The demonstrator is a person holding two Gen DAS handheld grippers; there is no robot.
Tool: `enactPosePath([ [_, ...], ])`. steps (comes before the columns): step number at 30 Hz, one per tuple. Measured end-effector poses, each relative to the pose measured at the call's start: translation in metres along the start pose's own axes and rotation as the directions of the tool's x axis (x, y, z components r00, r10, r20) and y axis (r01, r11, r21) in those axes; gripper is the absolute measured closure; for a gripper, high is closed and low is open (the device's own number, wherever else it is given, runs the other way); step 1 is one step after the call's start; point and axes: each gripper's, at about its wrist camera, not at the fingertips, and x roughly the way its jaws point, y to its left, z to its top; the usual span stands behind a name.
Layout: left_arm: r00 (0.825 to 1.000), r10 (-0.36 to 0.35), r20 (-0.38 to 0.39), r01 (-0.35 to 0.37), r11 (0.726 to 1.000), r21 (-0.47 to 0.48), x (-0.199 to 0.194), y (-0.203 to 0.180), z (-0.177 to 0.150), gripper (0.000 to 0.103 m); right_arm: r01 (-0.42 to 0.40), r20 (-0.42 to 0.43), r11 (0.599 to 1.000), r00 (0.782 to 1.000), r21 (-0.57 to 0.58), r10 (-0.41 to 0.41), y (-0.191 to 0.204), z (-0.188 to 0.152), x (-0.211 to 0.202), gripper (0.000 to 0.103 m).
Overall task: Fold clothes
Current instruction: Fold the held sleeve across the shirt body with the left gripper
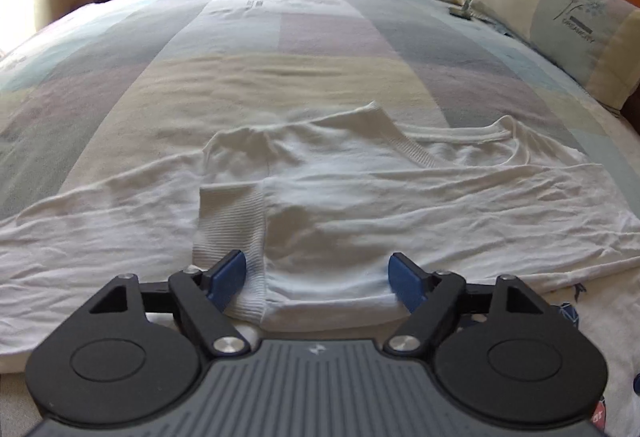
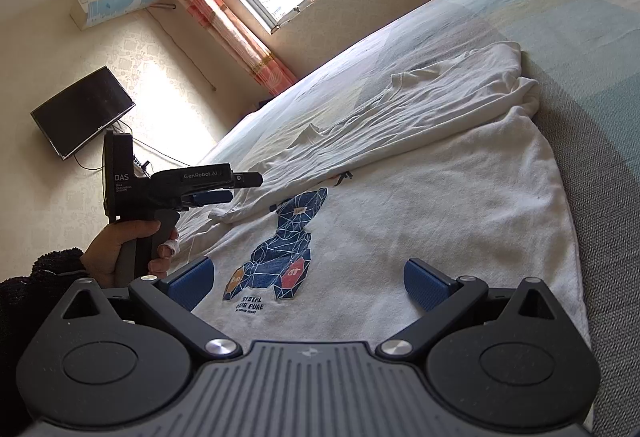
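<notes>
A white sweatshirt (image 1: 360,197) lies spread on the bed (image 1: 280,49), filling the lower half of the left wrist frame, 1 ribbed cuff (image 1: 230,221) folded over its middle. The left hand-held gripper (image 1: 320,277) stands apart around that sleeve (pads not pressing). The right hand-held gripper (image 2: 308,285) gapes, empty, over the blue print (image 2: 286,237).

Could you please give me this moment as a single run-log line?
stage: sleeve folded in | left gripper: jaws open over cuff | right gripper: jaws open above white sweatshirt | bed
</notes>
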Motion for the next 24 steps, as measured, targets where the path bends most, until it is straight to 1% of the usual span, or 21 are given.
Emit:
enactPosePath([
  [1, 1.0, -0.009, -0.005, 0.009, 1.0, -0.008, -0.002, 0.002, 0.001, 0.026, 0.003, -0.002, 1.0, 1.0, -0.003, -0.003, 0.001, 0.0, 0.0, 0.0],
  [4, 0.997, -0.08, 0.013, 0.08, 0.997, -0.011, -0.022, 0.003, 0.004, 0.023, 0.012, -0.006, 1.0, 1.0, -0.013, -0.012, 0.003, 0.0, 0.001, 0.0],
  [5, 0.996, -0.088, 0.018, 0.088, 0.996, 0.006, -0.028, 0.001, 0.005, 0.021, 0.012, -0.006, 1.0, 1.0, -0.013, -0.012, 0.002, 0.0, 0.001, 0.0],
  [6, 0.996, -0.084, 0.024, 0.083, 0.996, 0.036, -0.033, -0.002, 0.007, 0.017, 0.01, -0.005, 1.0, 1.0, -0.011, -0.01, 0.002, 0.0, 0.001, 0.0],
  [7, 0.996, -0.083, 0.028, 0.081, 0.994, 0.067, -0.036, -0.006, 0.007, 0.016, 0.009, -0.004, 1.0, 1.0, -0.009, -0.009, 0.002, 0.0, 0.0, 0.0],
  [9, 0.996, -0.086, 0.028, 0.082, 0.989, 0.122, -0.039, -0.012, 0.007, 0.015, 0.008, -0.003, 1.0, 1.0, -0.006, -0.008, 0.002, 0.0, 0.0, 0.0],
  [10, 0.996, -0.083, 0.015, 0.08, 0.988, 0.135, -0.035, -0.014, 0.006, 0.015, 0.009, -0.003, 1.0, 1.0, -0.006, -0.009, 0.002, 0.0, 0.0, 0.0],
  [12, 0.996, -0.066, -0.067, 0.075, 0.989, 0.131, -0.021, -0.014, 0.001, 0.015, 0.025, -0.013, 1.0, 1.0, -0.014, -0.025, 0.005, 0.001, 0.001, 0.0],
  [14, 0.99, -0.044, -0.135, 0.062, 0.989, 0.135, -0.011, -0.012, -0.009, 0.016, 0.065, -0.045, 0.998, 0.997, -0.019, -0.066, 0.012, 0.005, 0.003, 0.0],
  [15, 0.989, -0.036, -0.146, 0.057, 0.988, 0.141, -0.014, -0.012, -0.013, 0.015, 0.091, -0.066, 0.996, 0.994, -0.012, -0.091, 0.016, 0.008, 0.002, 0.0],
  [17, 0.99, -0.026, -0.138, 0.048, 0.987, 0.154, -0.03, -0.014, -0.018, 0.015, 0.153, -0.116, 0.988, 0.982, 0.001, -0.152, 0.024, 0.014, 0.0, 0.0],
  [19, 0.992, -0.05, -0.116, 0.069, 0.983, 0.172, -0.051, -0.017, -0.023, 0.015, 0.204, -0.165, 0.979, 0.965, -0.004, -0.202, 0.032, 0.015, -0.007, 0.0],
  [21, 0.992, -0.079, -0.097, 0.097, 0.976, 0.194, -0.071, -0.02, -0.029, 0.014, 0.205, -0.194, 0.978, 0.959, -0.021, -0.206, 0.04, 0.011, -0.019, 0.0],
  [23, 0.991, -0.089, -0.1, 0.109, 0.971, 0.213, -0.084, -0.025, -0.037, 0.014, 0.173, -0.207, 0.984, 0.962, -0.041, -0.178, 0.048, 0.001, -0.032, 0.0],
  [24, 0.99, -0.092, -0.103, 0.113, 0.968, 0.222, -0.091, -0.027, -0.04, 0.014, 0.173, -0.225, 0.983, 0.958, -0.054, -0.181, 0.05, -0.005, -0.036, 0.0],
])
